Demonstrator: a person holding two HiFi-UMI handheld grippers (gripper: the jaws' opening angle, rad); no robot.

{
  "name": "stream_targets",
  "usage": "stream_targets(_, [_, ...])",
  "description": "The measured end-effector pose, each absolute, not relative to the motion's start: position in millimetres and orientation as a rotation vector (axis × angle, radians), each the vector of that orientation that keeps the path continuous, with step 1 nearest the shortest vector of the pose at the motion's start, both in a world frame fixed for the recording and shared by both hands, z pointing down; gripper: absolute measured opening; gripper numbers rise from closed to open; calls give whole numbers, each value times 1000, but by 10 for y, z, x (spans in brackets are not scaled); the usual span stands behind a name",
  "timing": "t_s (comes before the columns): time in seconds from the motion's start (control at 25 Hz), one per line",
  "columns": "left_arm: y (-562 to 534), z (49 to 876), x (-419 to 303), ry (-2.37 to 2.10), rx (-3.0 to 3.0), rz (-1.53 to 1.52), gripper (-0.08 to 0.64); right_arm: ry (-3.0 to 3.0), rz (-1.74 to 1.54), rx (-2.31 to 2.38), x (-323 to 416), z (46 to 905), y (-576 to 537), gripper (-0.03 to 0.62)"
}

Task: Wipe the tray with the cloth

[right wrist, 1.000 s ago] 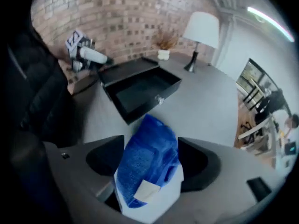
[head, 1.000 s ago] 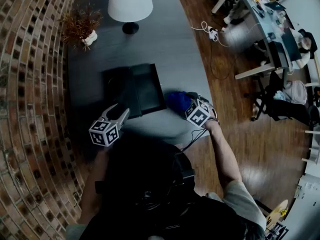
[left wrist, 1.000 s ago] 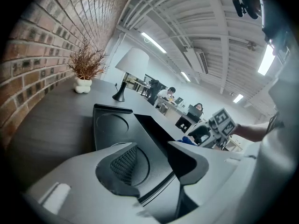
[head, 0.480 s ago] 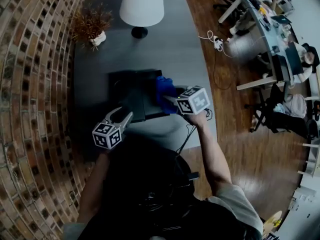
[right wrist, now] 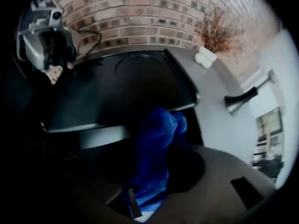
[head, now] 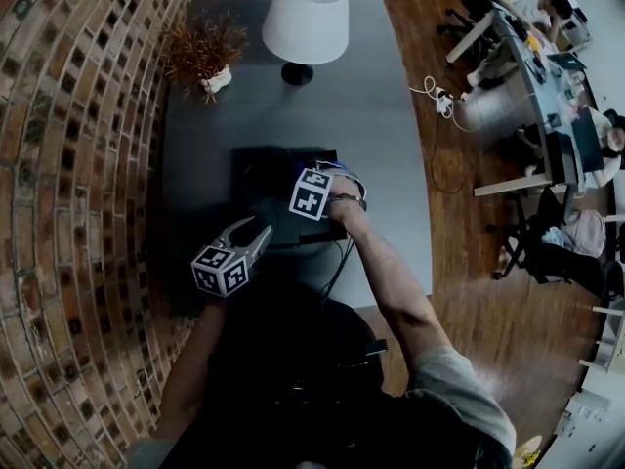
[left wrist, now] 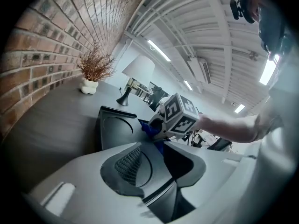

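Note:
The black tray (head: 264, 169) lies mid-table. My right gripper (right wrist: 149, 181) is shut on the blue cloth (right wrist: 156, 139) and holds it over the tray's near right part; its marker cube (head: 312, 193) hides the cloth from above. In the left gripper view the cloth (left wrist: 148, 129) bunches beside that cube above the tray (left wrist: 114, 125). My left gripper (head: 259, 228) is at the tray's near left corner. Its jaws are closing on the rim there, leaving only a thin slit. The right gripper view shows the left gripper (right wrist: 46, 36) beyond the tray (right wrist: 117, 92).
A white-shaded lamp (head: 305, 18) and a potted dry plant (head: 203, 52) stand at the far end of the grey table (head: 391, 135). A brick wall (head: 68, 164) runs along the left. Cables (head: 444, 96), desks and chairs fill the floor to the right.
My right gripper has carried the blue cloth leftward from the table beside the tray to above the tray. The left gripper has stayed at the near left corner.

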State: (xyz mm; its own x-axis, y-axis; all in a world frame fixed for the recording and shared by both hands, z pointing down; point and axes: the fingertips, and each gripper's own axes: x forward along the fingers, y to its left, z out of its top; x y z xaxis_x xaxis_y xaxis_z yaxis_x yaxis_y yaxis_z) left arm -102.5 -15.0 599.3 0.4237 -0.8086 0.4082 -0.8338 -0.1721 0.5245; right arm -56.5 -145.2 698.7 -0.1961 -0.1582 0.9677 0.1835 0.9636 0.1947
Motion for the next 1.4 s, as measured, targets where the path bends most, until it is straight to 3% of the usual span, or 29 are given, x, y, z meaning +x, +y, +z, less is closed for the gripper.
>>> stream_targets(0.24, [-153,5961,-1057,-1388,1969,-4,132,-1691,-691,122,-689,6986,-1825,179])
stream_targets(0.4, [-147,5965,-1066,-1386,1965,-14,131,-1708,-721,-149,-611,7025,-1487,179])
stream_targets(0.6, [-144,5960,-1082,-1399,1959,-26,120,-1779,-606,116,-673,6970,-1845,179])
stream_targets(1.08, [-151,5959,-1108,-1409,1952,-43,117,-1642,-1023,-760,-10,6983,-327,178])
stream_targets(1.4, [-155,5969,-1106,-1414,1942,-46,115,-1708,-766,-789,42,6958,-255,175])
